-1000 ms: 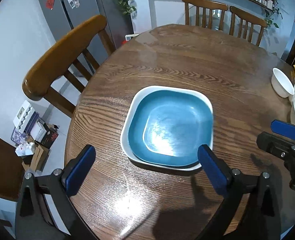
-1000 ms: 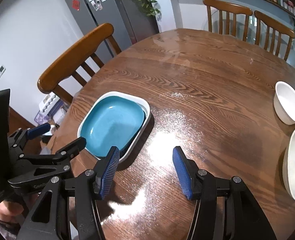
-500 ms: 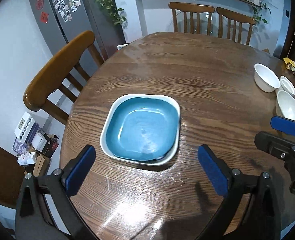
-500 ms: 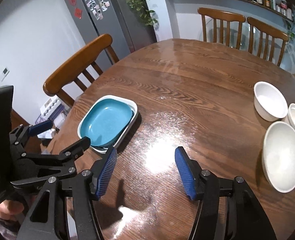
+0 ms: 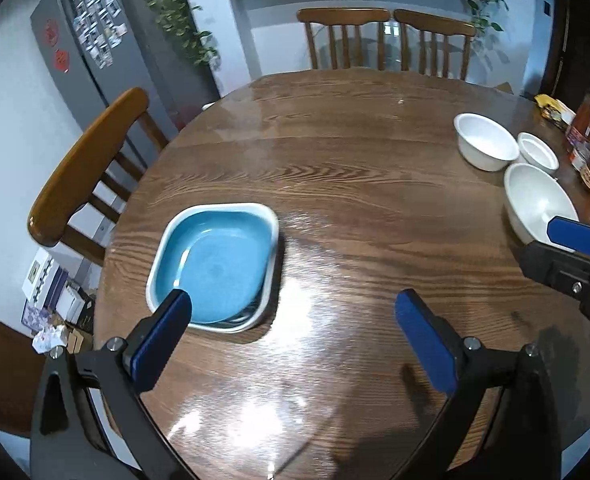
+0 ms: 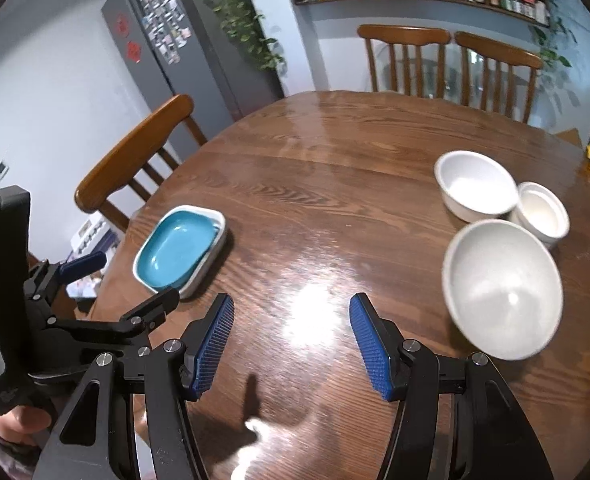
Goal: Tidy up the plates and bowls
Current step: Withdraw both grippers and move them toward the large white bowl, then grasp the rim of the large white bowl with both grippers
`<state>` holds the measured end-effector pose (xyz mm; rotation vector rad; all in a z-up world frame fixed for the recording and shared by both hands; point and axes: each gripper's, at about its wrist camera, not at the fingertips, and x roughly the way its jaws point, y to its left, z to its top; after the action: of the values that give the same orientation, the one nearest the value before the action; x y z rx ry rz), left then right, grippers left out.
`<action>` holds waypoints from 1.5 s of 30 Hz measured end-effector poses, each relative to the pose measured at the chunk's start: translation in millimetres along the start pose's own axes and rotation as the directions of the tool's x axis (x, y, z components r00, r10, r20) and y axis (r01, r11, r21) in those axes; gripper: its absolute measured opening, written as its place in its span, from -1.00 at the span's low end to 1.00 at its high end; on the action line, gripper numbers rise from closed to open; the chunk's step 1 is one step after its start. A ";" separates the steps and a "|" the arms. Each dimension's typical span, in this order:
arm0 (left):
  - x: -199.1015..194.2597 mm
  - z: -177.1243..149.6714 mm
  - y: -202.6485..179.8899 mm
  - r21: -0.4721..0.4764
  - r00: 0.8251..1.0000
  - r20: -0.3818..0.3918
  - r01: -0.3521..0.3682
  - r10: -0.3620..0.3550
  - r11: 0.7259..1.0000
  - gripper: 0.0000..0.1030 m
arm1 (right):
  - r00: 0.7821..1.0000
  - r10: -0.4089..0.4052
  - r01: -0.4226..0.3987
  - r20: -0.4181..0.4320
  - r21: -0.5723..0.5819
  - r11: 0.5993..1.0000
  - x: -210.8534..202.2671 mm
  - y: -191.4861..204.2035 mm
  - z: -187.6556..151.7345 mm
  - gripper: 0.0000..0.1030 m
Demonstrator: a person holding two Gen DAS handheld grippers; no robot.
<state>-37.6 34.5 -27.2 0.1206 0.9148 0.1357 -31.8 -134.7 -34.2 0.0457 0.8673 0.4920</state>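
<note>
Plates (image 5: 219, 268) now farther from jaws

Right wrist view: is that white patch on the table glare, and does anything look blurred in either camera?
Right wrist view: yes, glare on the table, a bright patch just ahead of the open right gripper; the large white bowl is smeared at its rim. Left wrist view: streaky glare near the open left gripper; the blue plate is slightly soft; straight edges bow from the fisheye.

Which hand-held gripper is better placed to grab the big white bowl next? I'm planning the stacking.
Right, probably. The right hand-held gripper is open and empty, with the large white bowl just beside it; the left hand-held gripper sits near the blue plate.
</note>
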 end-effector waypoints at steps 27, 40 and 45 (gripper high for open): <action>39.2 41.5 -154.6 0.050 0.978 -0.057 0.206 -0.203 0.977 0.97 | 0.974 -0.227 0.222 -0.017 0.300 0.928 -30.6 -182.6 -33.2 0.18; 78.2 46.2 -201.6 0.082 0.961 -0.137 0.252 -0.240 0.964 0.14 | 0.980 -0.182 0.196 -0.075 0.281 0.940 9.0 -214.5 -27.0 0.18; 82.8 45.8 -211.1 0.109 0.952 -0.156 0.283 -0.265 0.953 -0.34 | 0.987 -0.132 0.153 -0.089 0.298 0.942 16.3 -220.5 -28.2 -0.10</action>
<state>62.6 -161.7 -98.2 0.1048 1.0716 -0.1773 43.6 -327.9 -116.1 0.2485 0.9997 0.2215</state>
